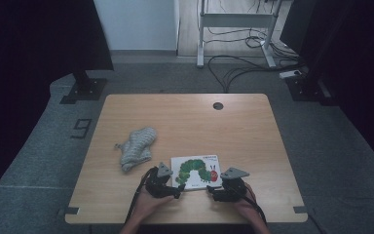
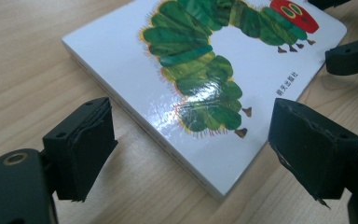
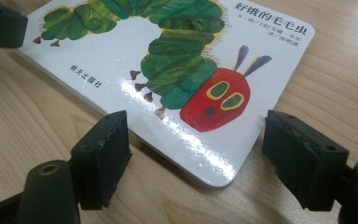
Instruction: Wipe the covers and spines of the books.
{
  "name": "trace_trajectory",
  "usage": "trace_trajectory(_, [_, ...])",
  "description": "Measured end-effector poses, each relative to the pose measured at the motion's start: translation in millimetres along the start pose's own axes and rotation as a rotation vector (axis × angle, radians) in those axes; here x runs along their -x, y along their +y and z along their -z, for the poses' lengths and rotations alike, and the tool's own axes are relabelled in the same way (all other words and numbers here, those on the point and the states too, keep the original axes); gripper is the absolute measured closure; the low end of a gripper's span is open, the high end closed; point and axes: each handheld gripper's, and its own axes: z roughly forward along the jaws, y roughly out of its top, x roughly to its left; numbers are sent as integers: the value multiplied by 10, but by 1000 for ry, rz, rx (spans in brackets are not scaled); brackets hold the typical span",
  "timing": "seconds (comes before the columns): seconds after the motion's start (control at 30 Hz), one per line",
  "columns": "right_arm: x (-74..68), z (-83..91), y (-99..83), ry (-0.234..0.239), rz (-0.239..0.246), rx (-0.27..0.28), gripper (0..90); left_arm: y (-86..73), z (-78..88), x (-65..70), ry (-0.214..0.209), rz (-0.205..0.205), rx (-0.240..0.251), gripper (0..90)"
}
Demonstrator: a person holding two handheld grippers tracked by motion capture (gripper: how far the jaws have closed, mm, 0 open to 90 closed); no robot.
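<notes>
A white board book with a green caterpillar on its cover lies flat on the wooden table near the front edge. My left gripper sits at the book's near left corner, jaws open and straddling that corner without touching it. At the near right corner rests my right gripper, also open, its jaws either side of the book's corner. The red caterpillar head lies just beyond the right jaws. The left gripper view shows the right gripper's fingertip at the far edge.
A crumpled grey-white cloth lies on the table left of the book. The table has a cable hole near its back edge. Beyond it stand dark screens, a desk frame and floor cables.
</notes>
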Motion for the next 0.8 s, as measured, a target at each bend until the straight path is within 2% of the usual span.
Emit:
trace_trajectory(0.1, [-1,0,0,-1,1,0,224,-31,-36,31,-19,4,-11,150])
trace_trajectory(0.2, [0,0,0,0,0,0,224,-63,-76,54,-15,-2,-31,134])
trace_trajectory(0.33, [-2,0,0,-1,1,-1,224,-72,-79,81,-5,-5,-30,125])
trace_trajectory(0.43, [-2,0,0,-2,1,-1,224,-80,-95,126,17,-29,-34,109])
trace_trajectory(0.8, [-5,-1,1,-3,3,-2,222,-86,-145,209,66,-60,-35,74])
